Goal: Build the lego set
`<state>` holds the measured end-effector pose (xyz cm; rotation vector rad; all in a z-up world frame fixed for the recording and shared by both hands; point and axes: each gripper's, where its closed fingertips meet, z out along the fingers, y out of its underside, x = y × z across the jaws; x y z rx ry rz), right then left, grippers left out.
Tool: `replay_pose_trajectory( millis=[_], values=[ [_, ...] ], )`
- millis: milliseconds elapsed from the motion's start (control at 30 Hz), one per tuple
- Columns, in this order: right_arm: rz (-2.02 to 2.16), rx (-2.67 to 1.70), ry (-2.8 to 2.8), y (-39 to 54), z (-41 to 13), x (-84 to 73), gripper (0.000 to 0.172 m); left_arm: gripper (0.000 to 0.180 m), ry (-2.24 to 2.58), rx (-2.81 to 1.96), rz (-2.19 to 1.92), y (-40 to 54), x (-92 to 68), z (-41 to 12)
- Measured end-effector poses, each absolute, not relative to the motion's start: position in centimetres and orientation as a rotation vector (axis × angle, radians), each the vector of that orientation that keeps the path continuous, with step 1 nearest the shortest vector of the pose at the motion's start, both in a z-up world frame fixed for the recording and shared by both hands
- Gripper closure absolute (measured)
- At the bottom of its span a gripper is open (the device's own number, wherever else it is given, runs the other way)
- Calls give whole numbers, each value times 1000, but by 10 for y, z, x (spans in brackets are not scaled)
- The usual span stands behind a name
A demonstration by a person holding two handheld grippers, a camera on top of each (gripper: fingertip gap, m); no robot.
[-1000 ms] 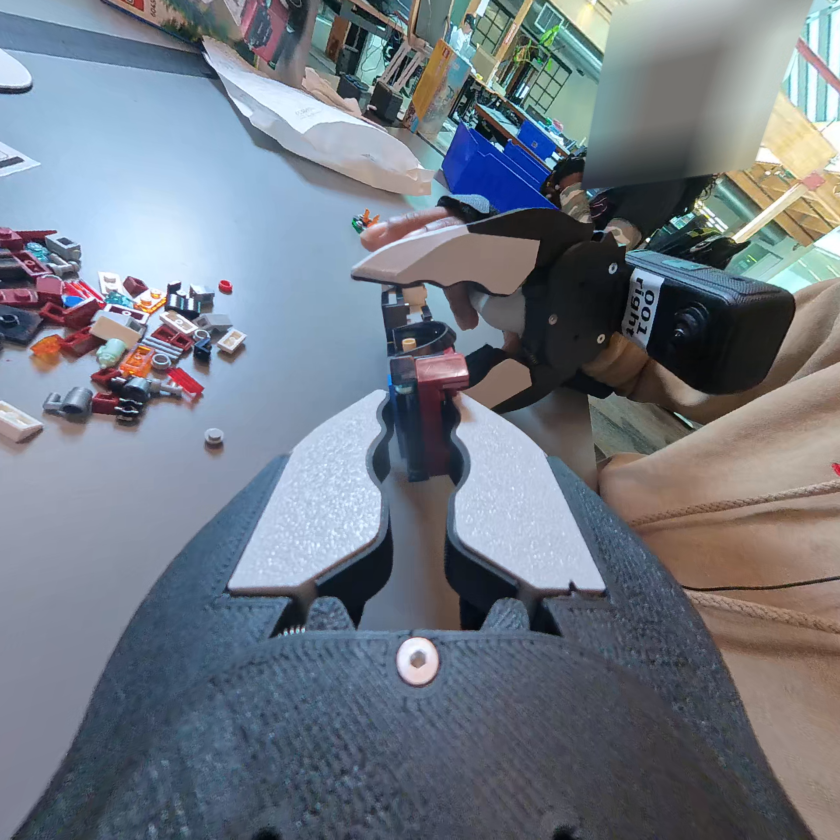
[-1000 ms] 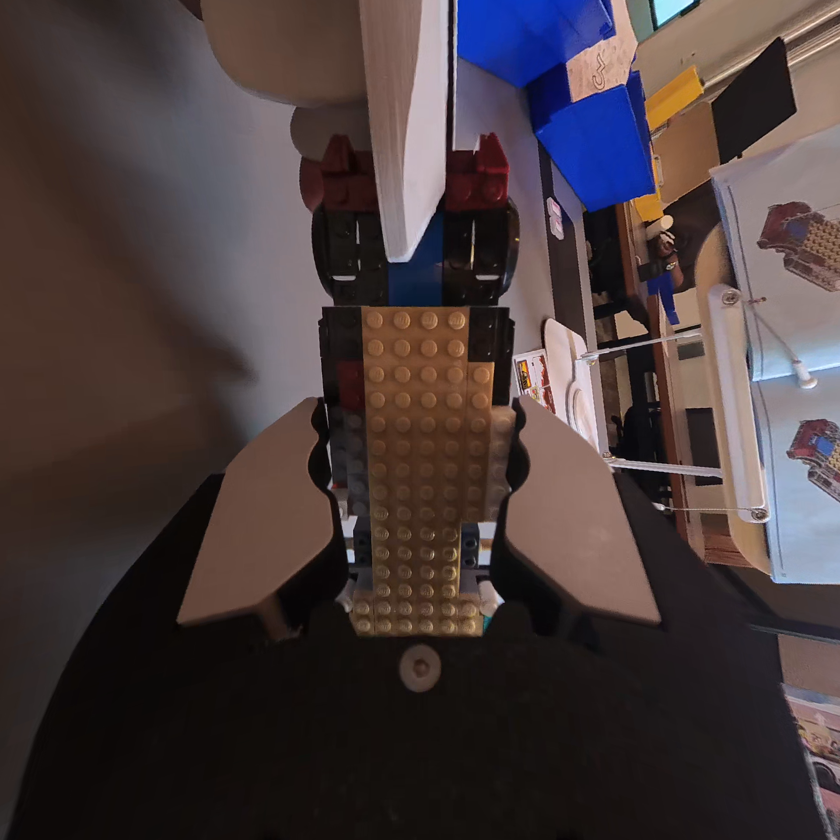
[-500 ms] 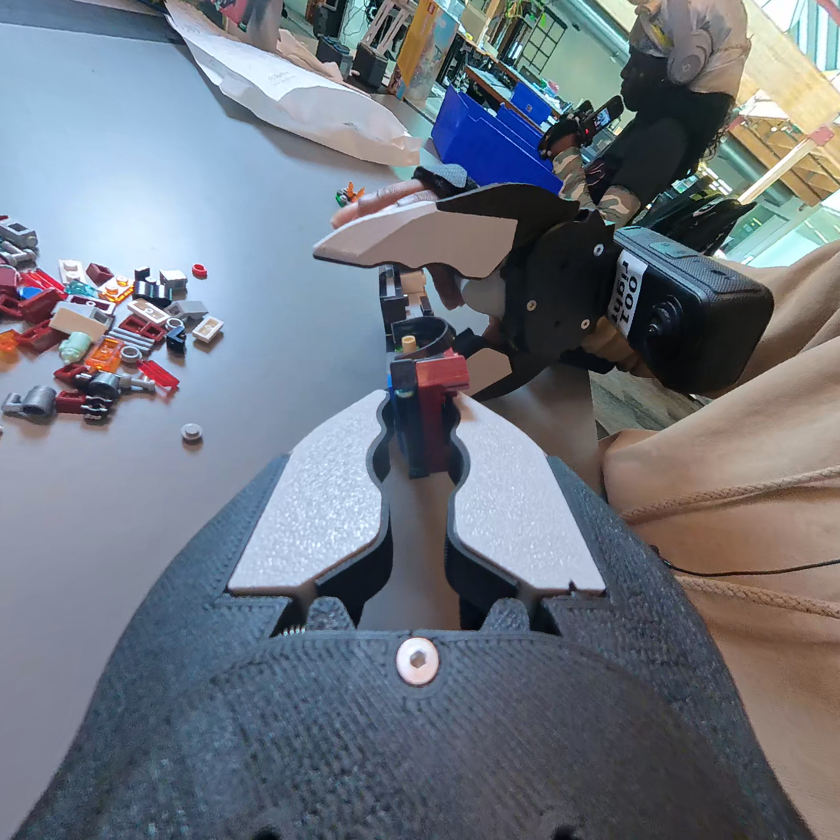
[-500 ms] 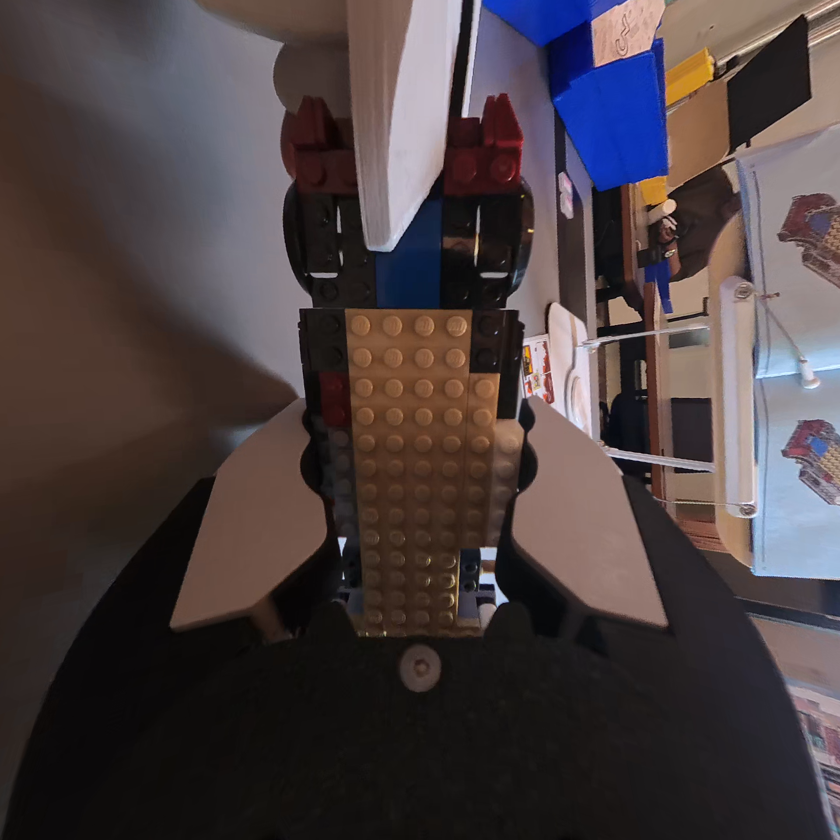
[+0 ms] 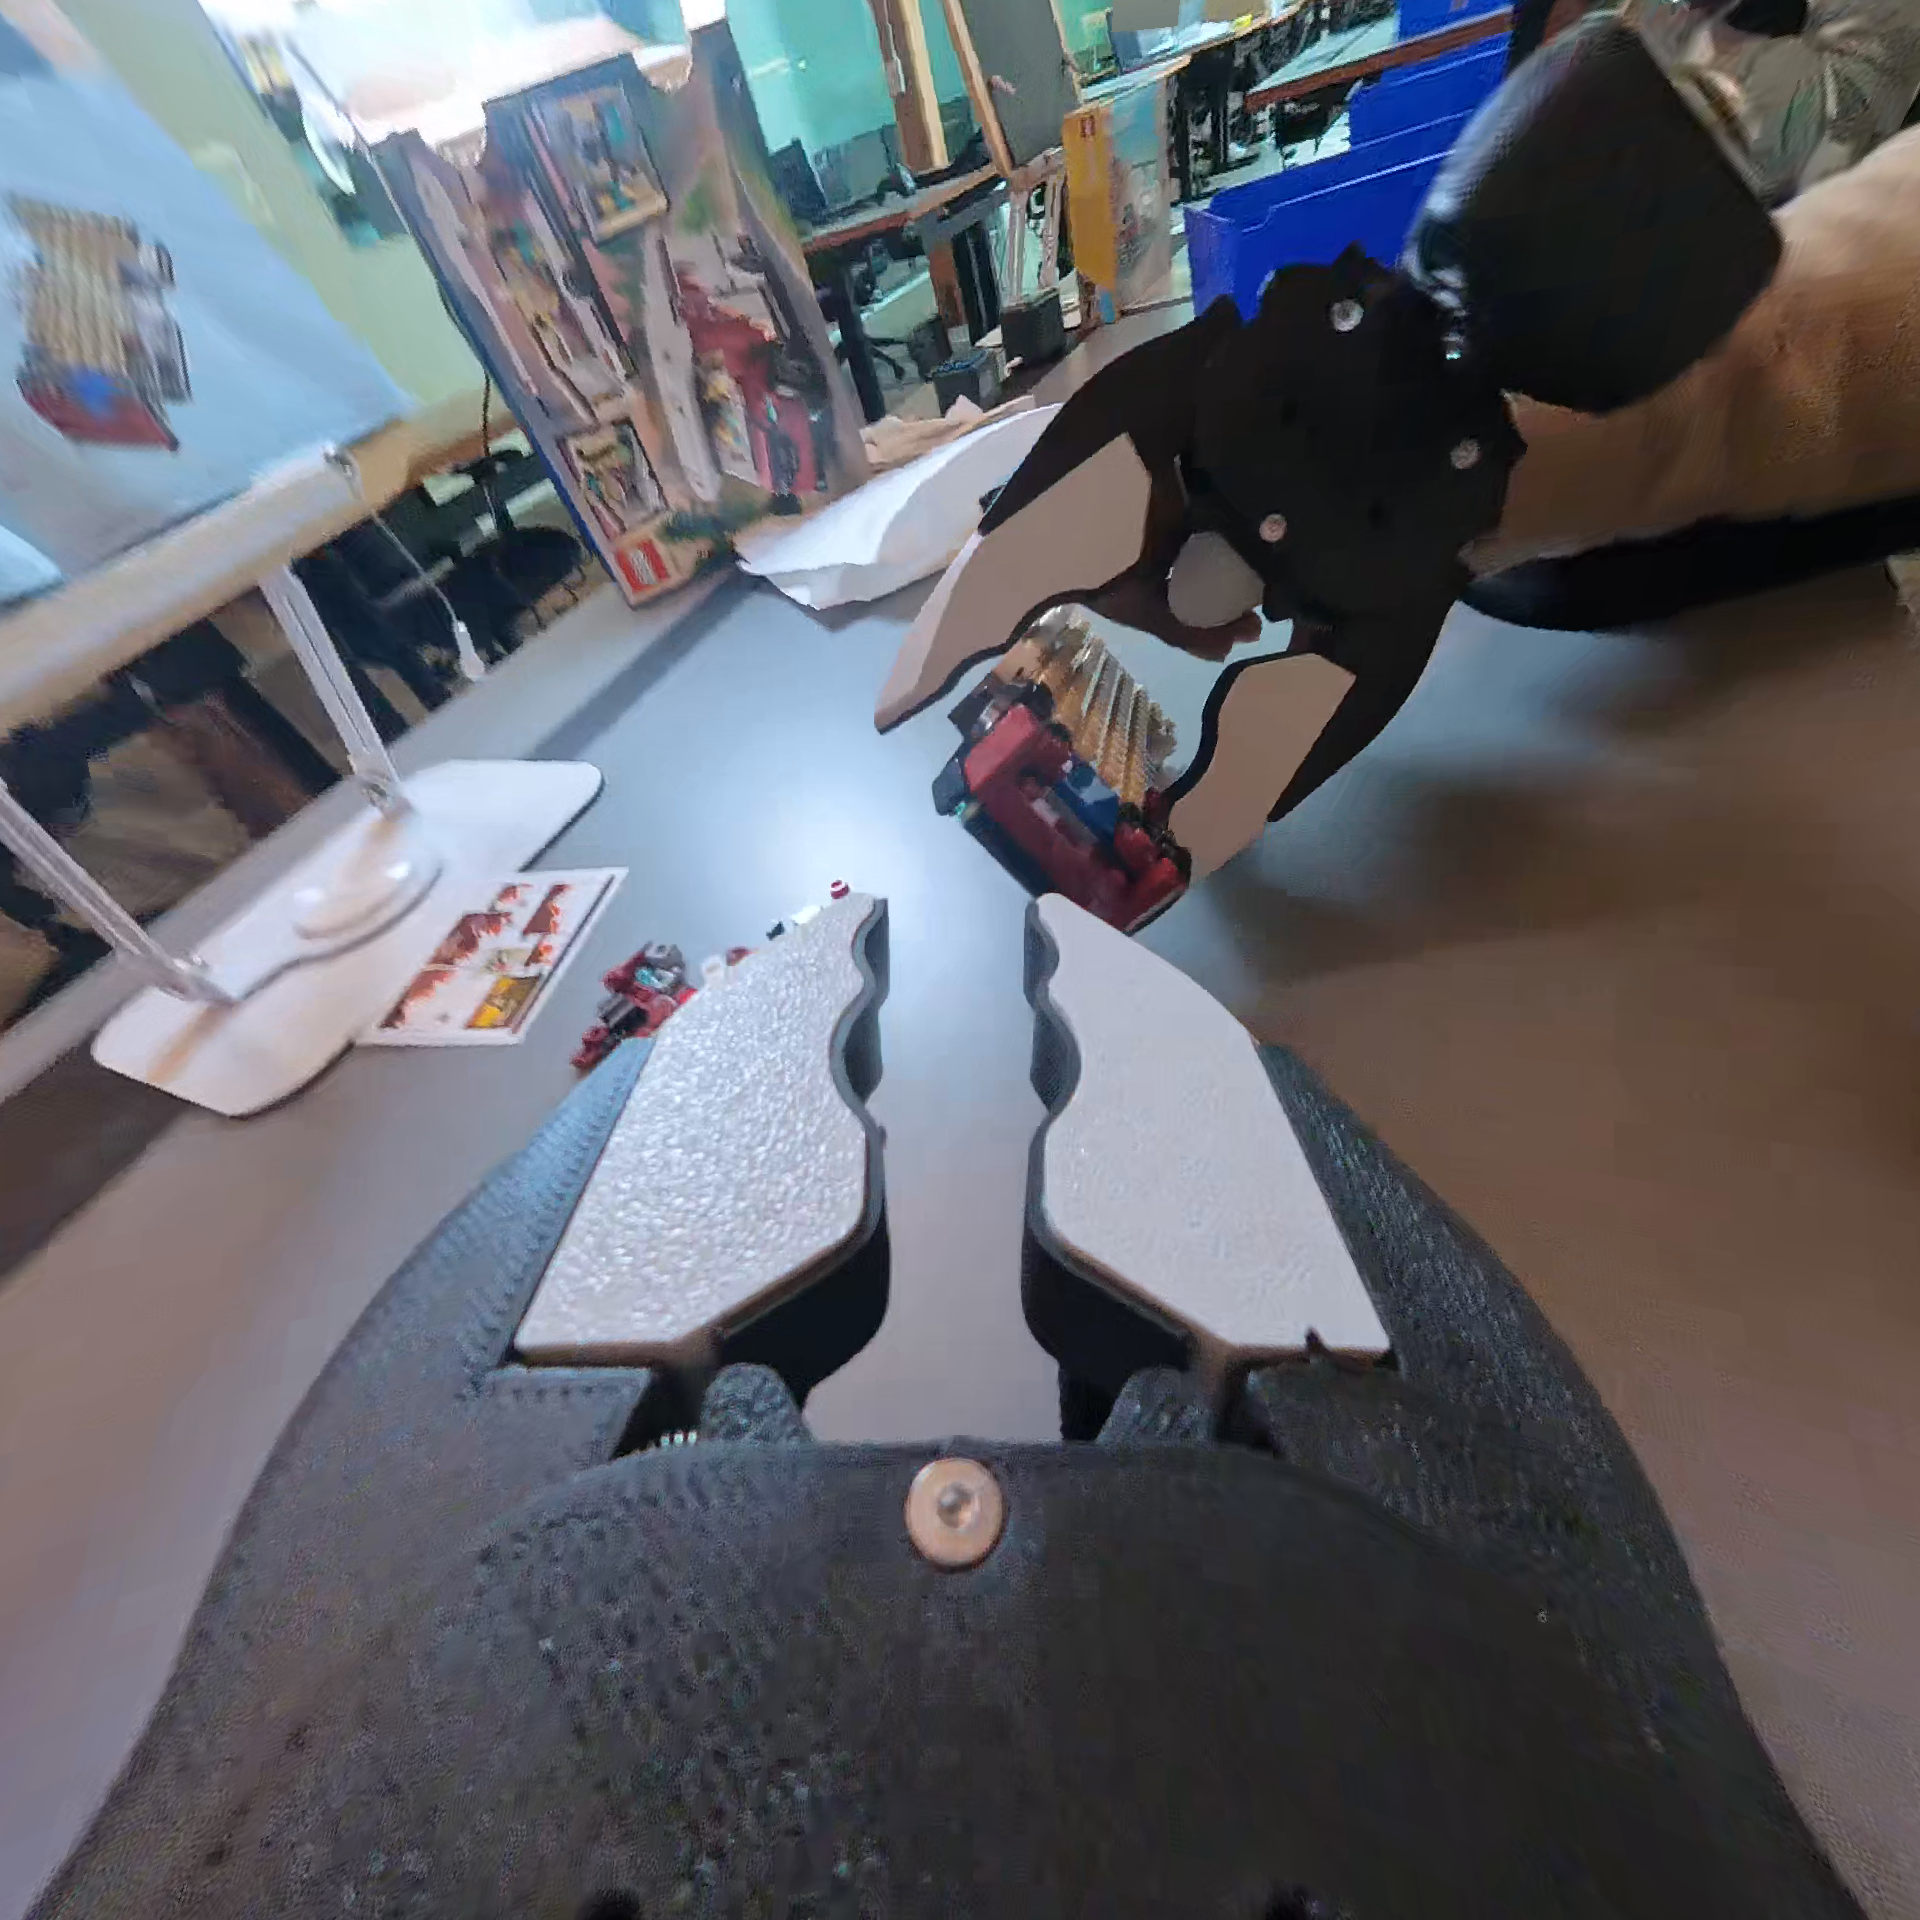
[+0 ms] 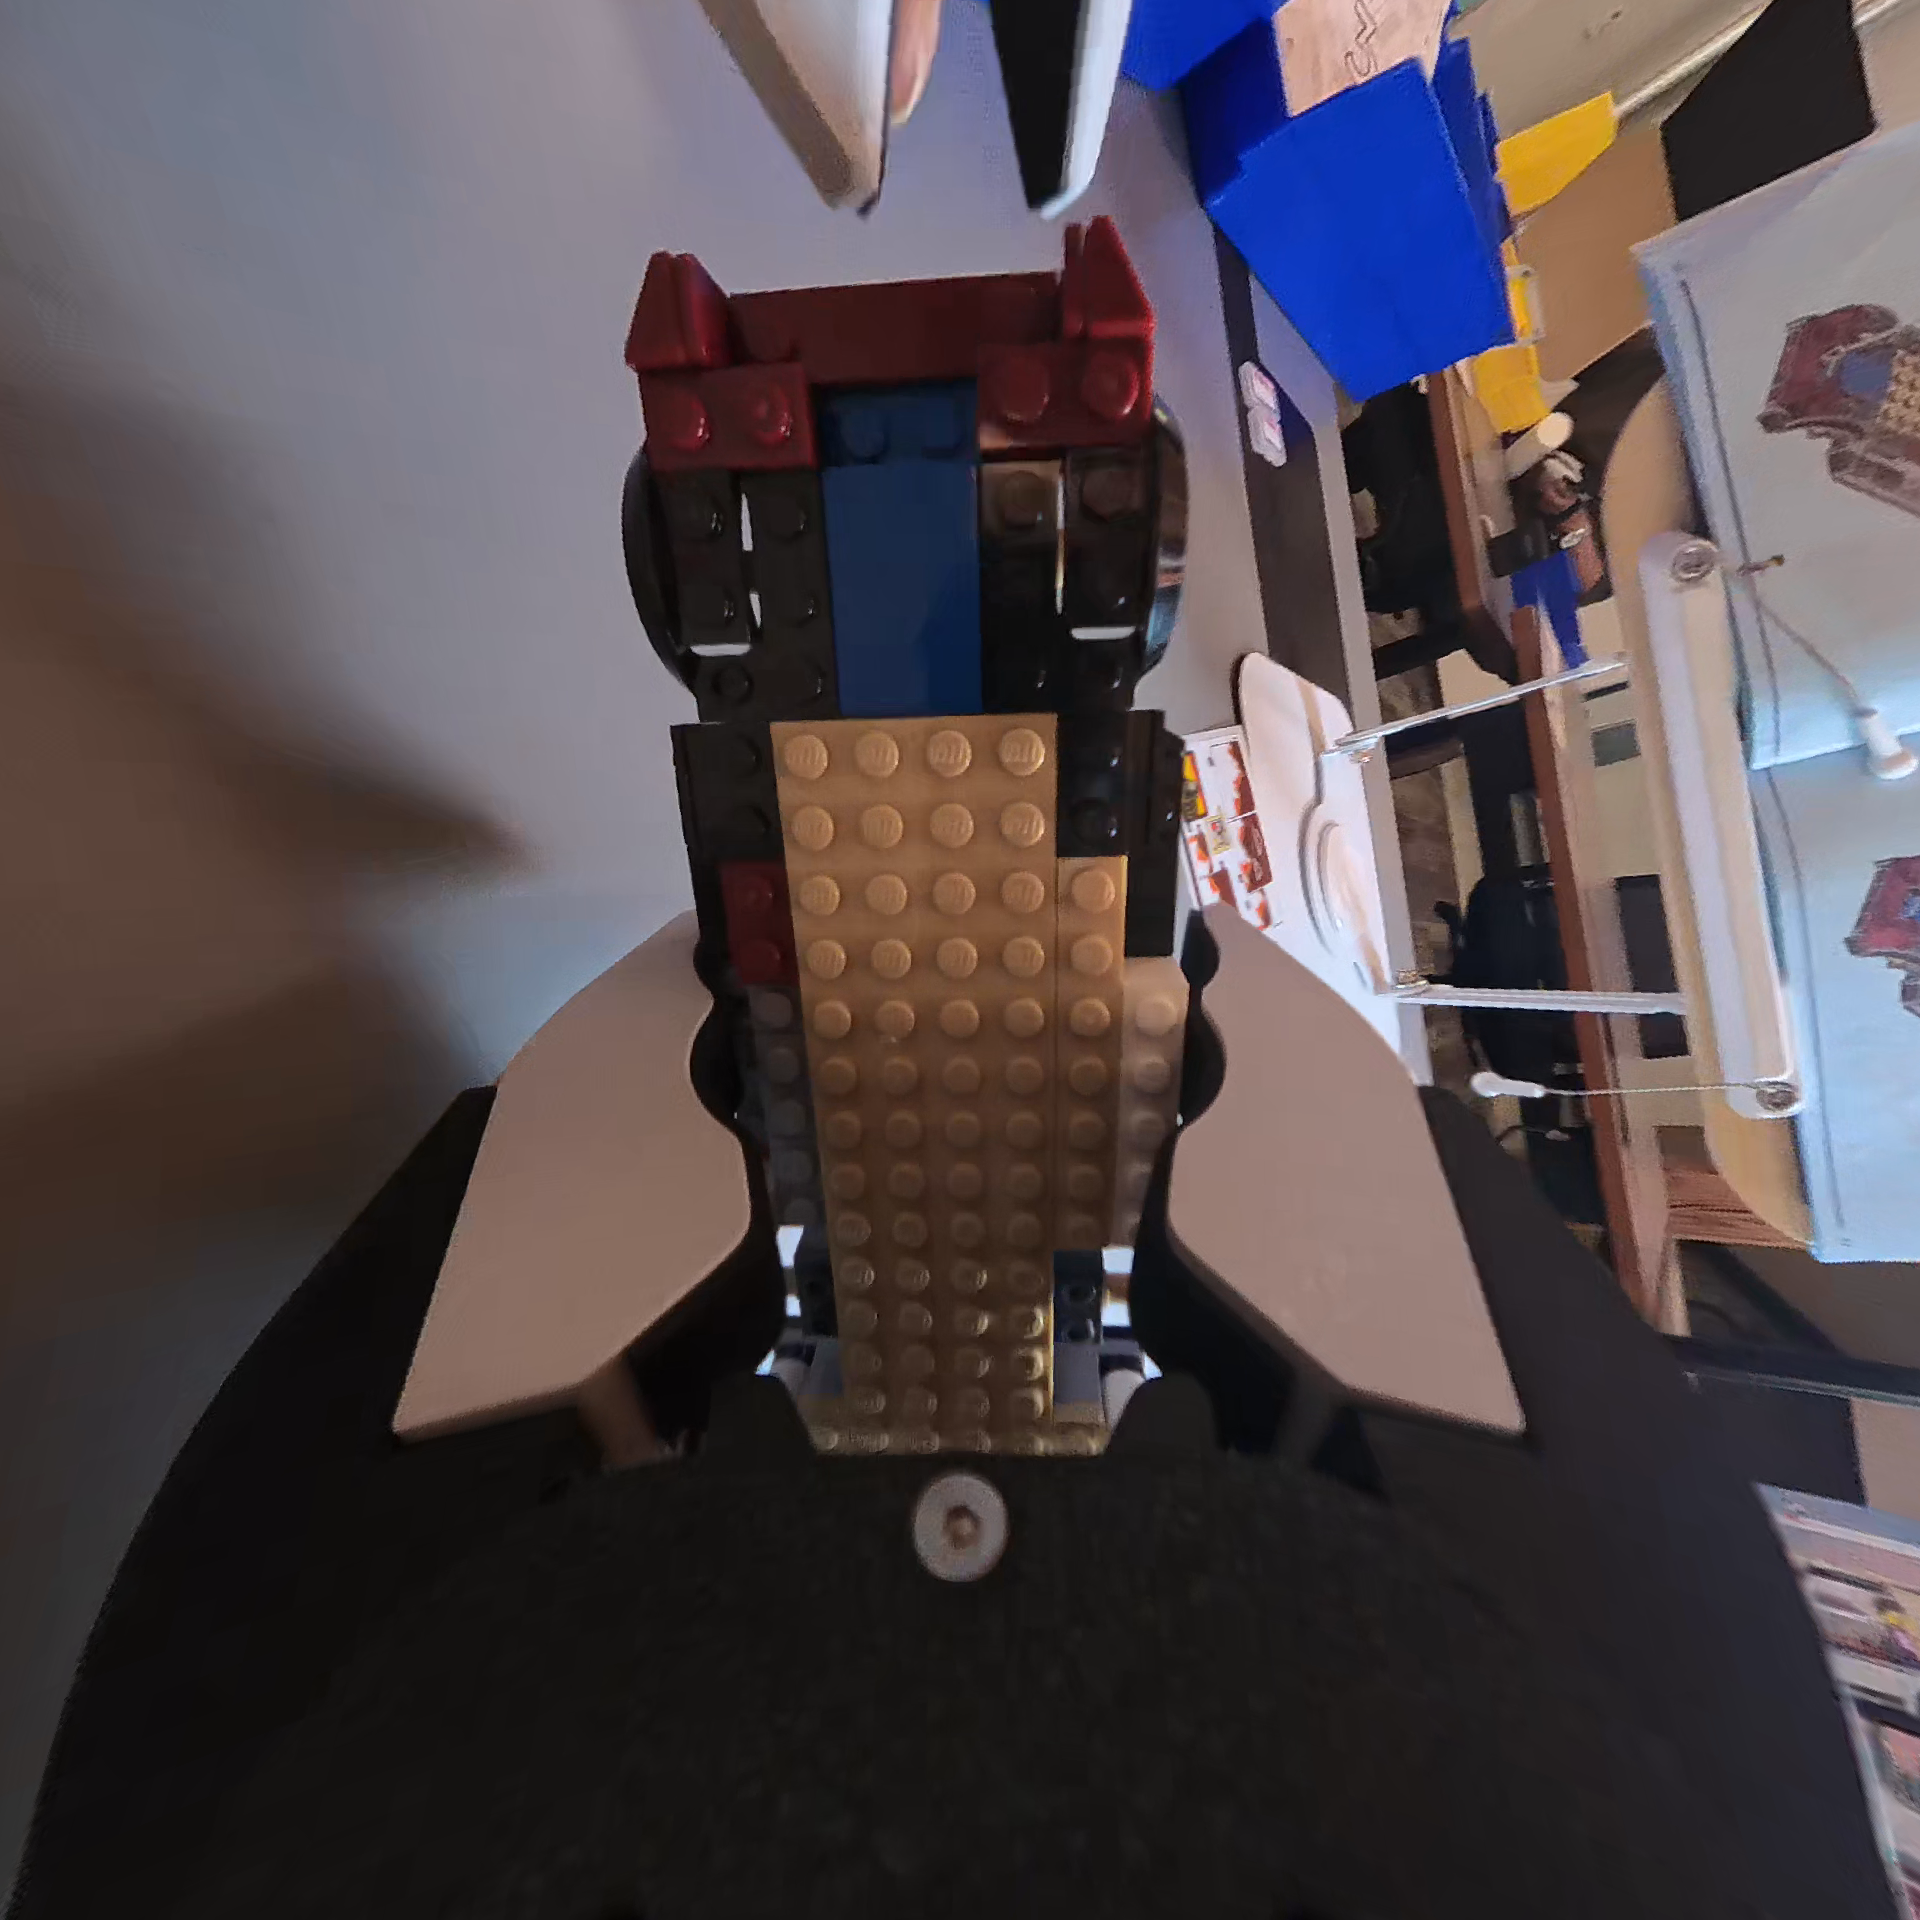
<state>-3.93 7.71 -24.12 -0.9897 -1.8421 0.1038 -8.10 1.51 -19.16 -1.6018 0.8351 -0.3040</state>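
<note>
Right tongs (image 6: 951, 997) clamped on the brick model (image 6: 935, 1039), pads pressing both sides. Left tongs (image 5: 956, 935) slightly apart, pinching nothing, just beside it.

I take this for an open-plan workshop or lab. Beyond my grey table (image 5: 727, 748) stand rows of desks (image 5: 914, 208), with blue storage bins (image 5: 1320, 208) to their right and a tall toy-brick set box (image 5: 644, 312) leaning nearer.

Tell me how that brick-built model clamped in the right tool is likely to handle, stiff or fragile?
The brick model looks rigid: its long tan studded plate spans the body. It probably weighs little, being small plastic pieces. The dark red bricks at its unsupported far end might pop off if bumped.
</note>
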Motion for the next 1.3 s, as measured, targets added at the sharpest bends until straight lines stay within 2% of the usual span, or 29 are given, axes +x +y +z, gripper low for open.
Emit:
replay_pose_trajectory(
  millis=[267,533,1300],
  values=[
    [80,-936,-1911,62,-249,-42,90,162,988,-1398,-140,-5,-58,-174],
    [105,-918,-1948,51,-251,-43,90,174,1132,-1333,97,-8,-52,-186],
    [163,-943,-1971,45,-252,-41,90,174,1116,-1343,42,-10,-52,-185]
  ],
)
